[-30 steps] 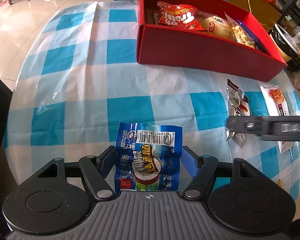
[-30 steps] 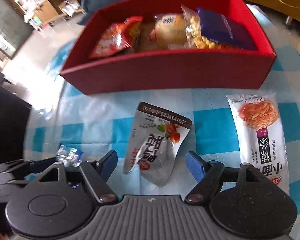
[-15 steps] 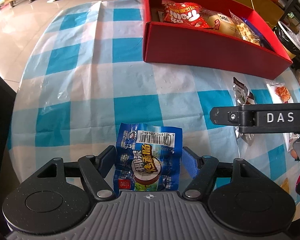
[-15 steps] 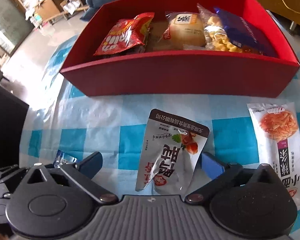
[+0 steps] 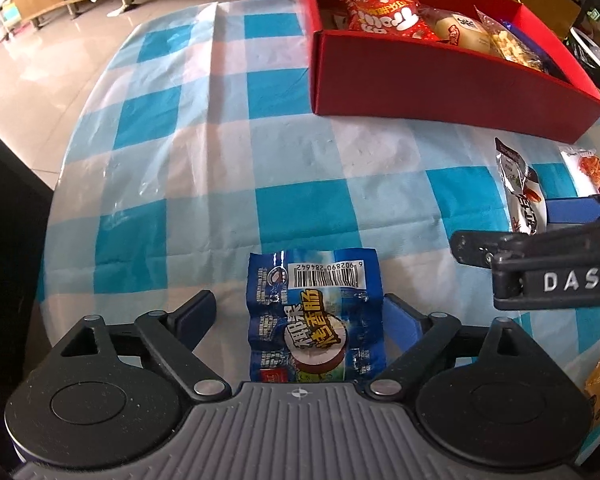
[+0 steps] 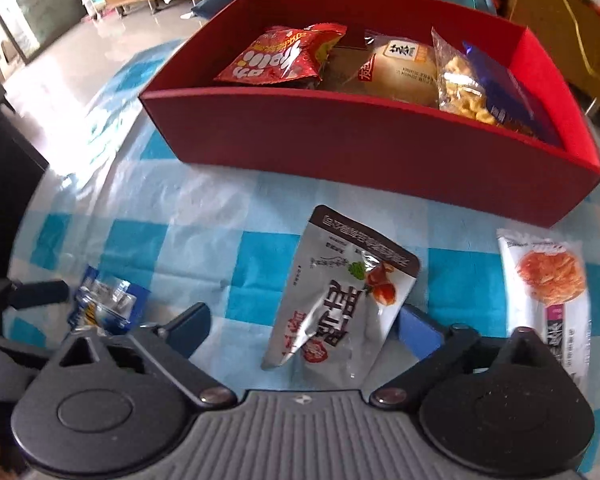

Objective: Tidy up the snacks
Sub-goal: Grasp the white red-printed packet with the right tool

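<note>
In the left wrist view, the left claw (image 5: 300, 316) stands wide and its jaws are opening. A blue snack packet (image 5: 315, 316) lies flat on the desk (image 5: 220, 168) between them; the pad on the packet's right sits just at its edge, the other pad stands clear. Farther back stands a red box (image 5: 440, 80) with an open top. It holds a red bag (image 5: 384, 16), a pale bun packet (image 5: 464, 32) and a clear bag of yellow pieces (image 5: 508, 44), packed side by side. The right claw (image 5: 548, 240) reaches in from the right edge, with a silver pouch (image 5: 520, 196) beside it and a white noodle packet (image 5: 588, 168) beyond.

In the right wrist view, the right claw (image 6: 304, 332) is fairly wide and its jaws are closing around the silver pouch (image 6: 340, 304), which lies tilted on the desk (image 6: 204, 216). One pad is at the pouch's right edge; the other is apart from it. The red box (image 6: 360, 140) holds the red bag (image 6: 284, 56), the bun packet (image 6: 400, 64), the clear bag (image 6: 460, 84) and a dark blue packet (image 6: 504, 88) at the right end. The white noodle packet (image 6: 548, 284) lies on the desk to the right, the blue snack packet (image 6: 104, 300) to the left.
</note>
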Action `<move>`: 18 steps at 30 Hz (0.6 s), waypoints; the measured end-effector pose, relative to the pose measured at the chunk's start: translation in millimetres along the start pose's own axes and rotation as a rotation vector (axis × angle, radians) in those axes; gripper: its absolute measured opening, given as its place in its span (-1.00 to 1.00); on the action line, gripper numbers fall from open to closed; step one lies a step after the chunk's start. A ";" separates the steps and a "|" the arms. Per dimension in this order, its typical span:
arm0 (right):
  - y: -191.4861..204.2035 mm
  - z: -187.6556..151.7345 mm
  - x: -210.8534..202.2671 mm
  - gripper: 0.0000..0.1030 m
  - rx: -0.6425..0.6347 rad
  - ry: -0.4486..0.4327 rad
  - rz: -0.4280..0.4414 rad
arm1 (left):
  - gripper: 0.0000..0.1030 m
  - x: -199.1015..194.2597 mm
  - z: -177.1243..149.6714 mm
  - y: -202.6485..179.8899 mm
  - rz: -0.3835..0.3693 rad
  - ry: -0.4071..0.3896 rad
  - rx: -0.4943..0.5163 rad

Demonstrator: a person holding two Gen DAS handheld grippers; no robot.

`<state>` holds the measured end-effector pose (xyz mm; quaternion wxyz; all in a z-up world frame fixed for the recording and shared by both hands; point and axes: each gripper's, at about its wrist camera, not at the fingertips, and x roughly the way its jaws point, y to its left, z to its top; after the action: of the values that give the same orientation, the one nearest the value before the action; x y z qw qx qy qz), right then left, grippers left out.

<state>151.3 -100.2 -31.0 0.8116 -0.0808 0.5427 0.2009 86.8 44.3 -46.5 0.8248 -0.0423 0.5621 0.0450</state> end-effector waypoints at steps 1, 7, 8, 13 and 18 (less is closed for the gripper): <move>0.8 -1.8 -2.4 0.43 -0.021 -0.008 -0.025 | 0.81 0.1 0.2 0.5 0.000 0.000 -0.003; -9.6 -8.5 -15.0 -0.06 -0.013 -0.036 -0.049 | 0.55 -4.8 -1.9 -4.3 0.000 -0.015 0.020; -10.7 -9.9 -16.1 -0.06 -0.009 -0.037 -0.048 | 0.49 -6.7 -2.5 -6.1 -0.004 -0.019 0.025; -10.7 -13.5 -26.9 -0.07 -0.023 -0.062 -0.039 | 0.47 -9.0 -1.8 -6.3 -0.020 -0.012 -0.005; -12.6 -10.0 -34.7 -0.07 -0.011 -0.090 -0.037 | 0.47 -17.1 1.5 -11.0 -0.022 -0.045 -0.005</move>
<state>136.6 -123.3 -4.4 0.8383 -0.0862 0.5028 0.1923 83.3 33.1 -29.9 0.8375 -0.0496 0.5429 0.0382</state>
